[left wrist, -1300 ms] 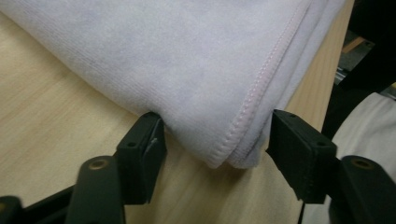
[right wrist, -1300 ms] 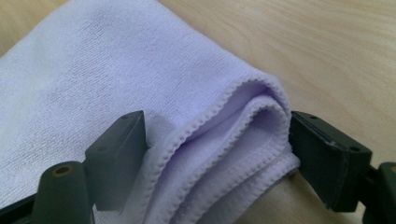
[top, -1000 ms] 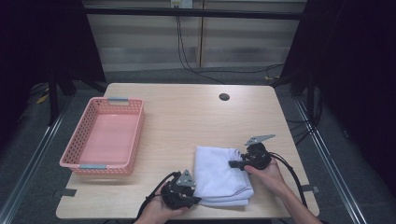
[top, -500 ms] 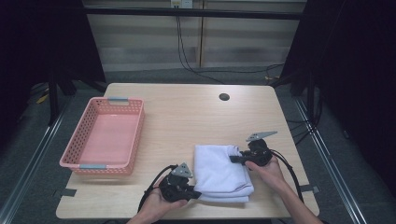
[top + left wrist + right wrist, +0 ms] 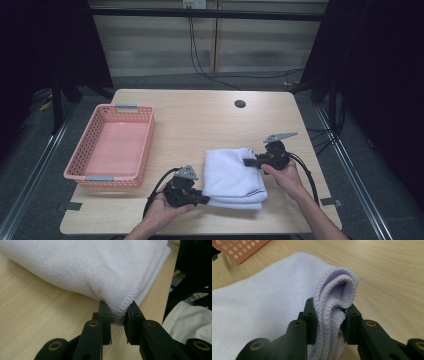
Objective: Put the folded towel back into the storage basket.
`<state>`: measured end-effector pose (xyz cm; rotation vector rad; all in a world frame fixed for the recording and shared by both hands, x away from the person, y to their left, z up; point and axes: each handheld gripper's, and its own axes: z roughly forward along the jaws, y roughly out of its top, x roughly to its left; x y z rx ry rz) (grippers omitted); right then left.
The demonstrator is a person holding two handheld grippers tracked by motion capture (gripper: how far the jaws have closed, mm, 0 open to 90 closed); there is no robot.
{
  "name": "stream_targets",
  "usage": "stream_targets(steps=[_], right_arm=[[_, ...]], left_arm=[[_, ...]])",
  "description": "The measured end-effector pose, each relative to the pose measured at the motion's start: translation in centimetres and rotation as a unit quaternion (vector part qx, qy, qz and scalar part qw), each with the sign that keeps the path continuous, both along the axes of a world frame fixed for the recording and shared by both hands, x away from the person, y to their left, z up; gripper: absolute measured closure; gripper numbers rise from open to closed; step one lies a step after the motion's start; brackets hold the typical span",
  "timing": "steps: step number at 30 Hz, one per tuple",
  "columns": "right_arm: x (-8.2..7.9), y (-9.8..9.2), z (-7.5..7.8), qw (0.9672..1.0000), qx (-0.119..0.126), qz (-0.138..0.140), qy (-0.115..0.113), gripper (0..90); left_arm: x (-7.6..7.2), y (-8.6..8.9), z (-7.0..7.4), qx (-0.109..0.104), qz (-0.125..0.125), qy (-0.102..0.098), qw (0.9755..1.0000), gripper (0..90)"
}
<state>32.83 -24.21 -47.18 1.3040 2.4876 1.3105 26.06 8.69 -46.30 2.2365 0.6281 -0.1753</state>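
A light wooden table [image 5: 200, 120] stands in a dark room, with grey floor around it. In the high view, a folded white towel [image 5: 231, 176] lies on the near right part of the table, and a pink basket [image 5: 112, 145] sits at the left edge, well apart from it. The left gripper [image 5: 205, 199] touches the near left corner of the towel; half a second ago it was just beside that corner, and the left hand [image 5: 162, 210] has moved a little to the right. The right gripper [image 5: 248, 162] is at the far right corner, almost as before. The far half of the table is bare wood with one small dark hole [image 5: 240, 104].

In the left gripper view, the jaws are narrowly apart and pinch the stitched corner hem of the towel [image 5: 105, 267] between them.

In the right gripper view, the jaws are closed on the bunched layers of the towel [image 5: 262, 312] corner, and the basket [image 5: 239, 248] corner appears at top left.
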Motion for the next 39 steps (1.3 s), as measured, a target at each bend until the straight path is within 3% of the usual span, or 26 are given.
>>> stream_targets(steps=[2,4,9,10,14,17,21,24,36,39], right_arm=[[0.1,0.0,0.2,1.0000,0.000,0.002,-0.006,69.4],[0.2,0.0,0.6,0.9999,0.000,0.003,-0.011,69.4],[0.2,0.1,1.4,0.9998,0.009,0.004,-0.018,69.6],[0.3,0.1,1.6,0.9997,0.013,0.004,-0.020,69.7],[0.6,1.0,2.5,0.9993,0.019,0.006,-0.030,70.4],[0.8,1.2,2.8,0.9991,0.025,0.007,-0.033,70.5],[1.1,1.7,3.5,0.9988,0.029,0.012,-0.038,70.8],[1.6,2.2,4.2,0.9986,0.025,0.016,-0.045,70.8],[4.0,5.0,6.3,0.9960,0.045,0.034,-0.069,70.9],[4.6,6.0,6.5,0.9957,0.044,0.041,-0.070,70.9]], left_arm=[[0.2,0.0,0.3,-0.008,-0.003,0.002,1.0000,77.7],[0.3,0.1,0.5,0.000,-0.012,0.001,0.9999,77.6],[0.4,0.7,0.9,-0.005,-0.001,0.004,1.0000,77.6],[0.4,0.8,1.0,-0.015,-0.001,0.007,0.9999,77.7],[0.2,1.5,2.0,-0.015,0.007,-0.006,0.9998,77.7],[0.4,2.0,2.5,-0.018,0.022,-0.006,0.9996,77.7],[0.7,2.6,2.9,-0.014,0.023,-0.012,0.9996,77.7],[1.0,3.2,3.5,-0.024,0.027,-0.017,0.9992,77.7],[1.9,6.0,5.9,-0.019,0.050,-0.038,0.9978,77.7],[2.1,6.6,6.0,-0.007,0.055,-0.040,0.9977,77.7]])
